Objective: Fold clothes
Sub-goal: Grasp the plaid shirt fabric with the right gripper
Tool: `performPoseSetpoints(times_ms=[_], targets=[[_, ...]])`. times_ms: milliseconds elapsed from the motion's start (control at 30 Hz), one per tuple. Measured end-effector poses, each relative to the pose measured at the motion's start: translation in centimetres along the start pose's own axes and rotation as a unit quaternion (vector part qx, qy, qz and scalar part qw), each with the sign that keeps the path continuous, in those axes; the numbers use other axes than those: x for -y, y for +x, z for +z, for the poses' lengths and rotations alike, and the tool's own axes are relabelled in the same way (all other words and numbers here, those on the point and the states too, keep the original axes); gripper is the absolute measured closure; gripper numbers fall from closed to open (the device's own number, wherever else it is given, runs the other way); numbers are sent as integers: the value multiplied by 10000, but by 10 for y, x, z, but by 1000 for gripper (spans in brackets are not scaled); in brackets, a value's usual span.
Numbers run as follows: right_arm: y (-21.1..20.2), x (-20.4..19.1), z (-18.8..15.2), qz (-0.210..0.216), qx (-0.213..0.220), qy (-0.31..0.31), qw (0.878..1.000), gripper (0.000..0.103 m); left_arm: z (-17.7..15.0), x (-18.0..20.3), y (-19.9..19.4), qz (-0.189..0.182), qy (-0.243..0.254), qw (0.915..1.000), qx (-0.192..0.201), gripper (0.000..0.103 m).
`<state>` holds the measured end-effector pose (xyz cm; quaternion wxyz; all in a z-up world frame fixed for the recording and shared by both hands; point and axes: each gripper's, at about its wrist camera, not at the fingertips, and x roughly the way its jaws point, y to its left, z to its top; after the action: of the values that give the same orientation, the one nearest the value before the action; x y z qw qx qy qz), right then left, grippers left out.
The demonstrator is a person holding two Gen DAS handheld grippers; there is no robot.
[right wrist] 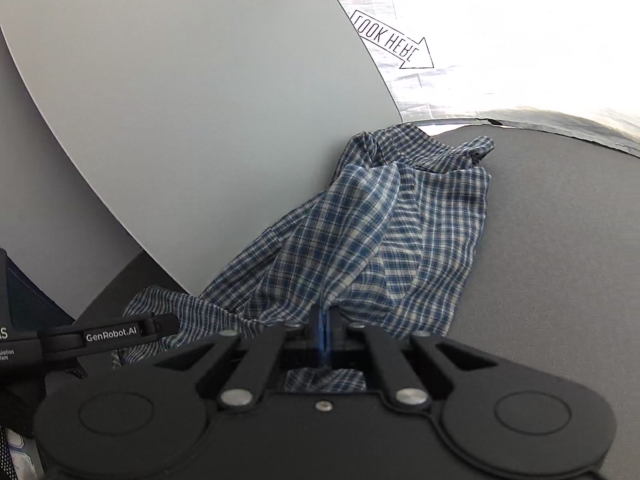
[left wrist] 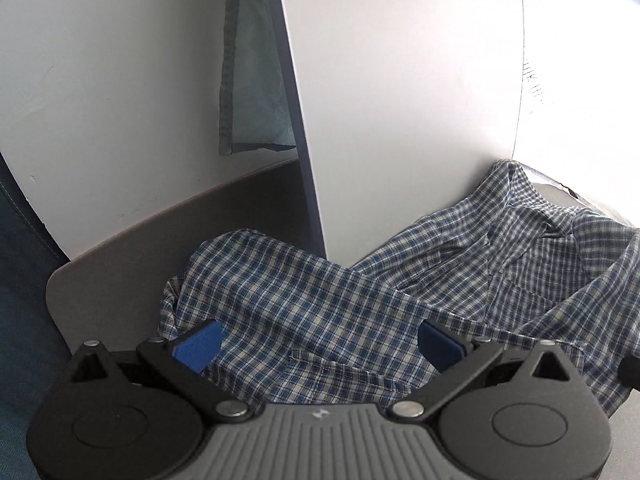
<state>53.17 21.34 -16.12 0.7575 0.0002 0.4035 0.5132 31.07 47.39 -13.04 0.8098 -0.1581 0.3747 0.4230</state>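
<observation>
My right gripper (right wrist: pixel 322 334) fingers pinch a fold of the blue-white checked shirt (right wrist: pixel 360 240) | my left gripper (left wrist: pixel 318 344) fingers spread above it, empty | shirt rumpled on grey table (right wrist: pixel 540 220), far edge hidden behind white panel (right wrist: pixel 180 120) | thin woven cotton | brick-pattern wall (right wrist: pixel 500 60) overexposed

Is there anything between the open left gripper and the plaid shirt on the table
Nothing visible. The left gripper is open directly above the plaid shirt, with only air between its blue pads and the cloth. The right gripper is shut on a fold.
</observation>
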Motion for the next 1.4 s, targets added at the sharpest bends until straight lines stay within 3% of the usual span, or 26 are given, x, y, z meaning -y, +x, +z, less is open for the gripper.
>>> performPoseSetpoints(times_ms=[100,267,433,533,667,767,833,900,933,1000,1167,1267,1333,1400], targets=[[-59,20,-16,-207,198,255,9993,102,-11,18,-30,-155,125,9996,211,0],[-169,61,-57,-1081,582,378,9917,102,-42,48,-91,-341,265,9980,458,0],[-290,130,-116,-2191,889,279,9712,103,-92,84,-164,-804,232,9955,440,0],[-375,189,-140,-3266,1173,262,9375,103,-125,113,-206,-1164,380,9918,370,0],[-493,289,-166,-4494,1410,476,8808,103,-164,168,-250,-1761,888,9803,134,0],[-548,338,-198,-5288,1429,655,8341,103,-190,210,-273,-1971,1431,9698,85,0],[-568,361,-214,-5577,1190,888,8167,103,-199,238,-281,-2037,1804,9622,98,0],[-577,378,-233,-5641,1043,1282,8090,97,-204,261,-279,-2086,2077,9557,99,0],[-578,382,-246,-5567,1056,1481,8105,94,-207,272,-278,-2108,2207,9522,100,0],[-569,386,-264,-5478,1014,1760,8116,74,-211,293,-272,-2080,2435,9473,78,0],[-519,373,-289,-5118,996,2365,8199,71,-209,322,-251,-1905,2872,9385,-200,0],[-484,359,-285,-4140,1042,2716,8625,70,-206,323,-234,-1870,2869,9381,-525,0],[-457,350,-284,-3560,964,2889,8835,70,-201,320,-224,-1883,2745,9400,-746,0],[-434,345,-283,-2920,867,3218,8965,70,-197,317,-216,-1942,2624,9408,-914,0]])
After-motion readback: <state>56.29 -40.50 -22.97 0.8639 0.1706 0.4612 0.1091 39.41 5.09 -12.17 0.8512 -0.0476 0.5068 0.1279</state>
